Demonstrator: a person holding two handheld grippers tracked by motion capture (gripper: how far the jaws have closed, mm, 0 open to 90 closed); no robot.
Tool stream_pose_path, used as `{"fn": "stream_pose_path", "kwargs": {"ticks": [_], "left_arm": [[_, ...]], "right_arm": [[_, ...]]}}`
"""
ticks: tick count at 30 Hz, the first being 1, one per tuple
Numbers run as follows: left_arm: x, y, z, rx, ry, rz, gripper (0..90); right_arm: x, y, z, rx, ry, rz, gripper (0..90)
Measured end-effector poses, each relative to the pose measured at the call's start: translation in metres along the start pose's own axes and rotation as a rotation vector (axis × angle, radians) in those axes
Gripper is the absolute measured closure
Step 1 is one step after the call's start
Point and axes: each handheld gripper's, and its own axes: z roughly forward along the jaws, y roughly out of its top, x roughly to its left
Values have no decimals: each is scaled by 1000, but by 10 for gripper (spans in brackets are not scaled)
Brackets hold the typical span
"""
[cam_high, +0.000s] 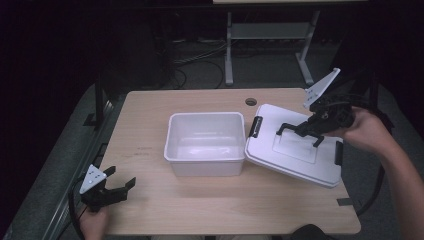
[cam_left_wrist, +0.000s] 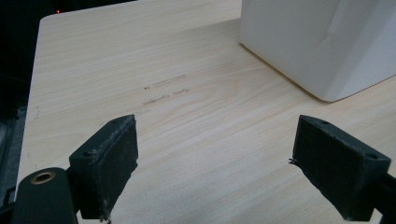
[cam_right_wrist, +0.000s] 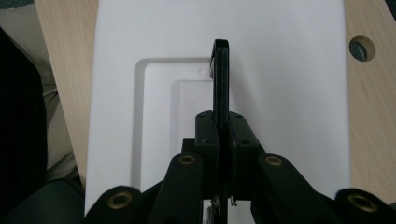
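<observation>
An open white bin (cam_high: 205, 167) stands in the middle of the wooden table (cam_high: 150, 120); nothing shows inside it. Its white lid (cam_high: 290, 157) lies right of it, the left edge with a black latch (cam_high: 255, 126) close against the bin's rim. My right gripper (cam_high: 311, 125) is shut on the lid's black handle (cam_high: 299, 131); in the right gripper view that gripper (cam_right_wrist: 220, 126) pinches the handle (cam_right_wrist: 219, 70) above the lid (cam_right_wrist: 289, 93). My left gripper (cam_high: 121, 177) stands open near the table's front left corner. Bare wood lies between the left gripper's (cam_left_wrist: 217, 126) pads, and the bin (cam_left_wrist: 322, 42) is ahead to the right.
A round cable hole (cam_high: 251, 101) sits at the table's back edge behind the bin, seen as a hole (cam_right_wrist: 360, 48) beside the lid in the right gripper view. A second black latch (cam_high: 339, 152) is on the lid's right edge. Dark floor and a desk frame (cam_high: 229, 50) lie beyond.
</observation>
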Motion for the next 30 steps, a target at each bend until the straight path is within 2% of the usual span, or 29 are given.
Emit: {"fn": "stream_pose_path", "kwargs": {"ticks": [11, 30], "left_arm": [[1, 0, -1, -1, 2, 1, 134], [3, -1, -2, 1, 1, 1, 134]], "right_arm": [[3, 37, 7, -4, 20, -61, 845], [8, 95, 31, -6, 61, -157, 845]]}}
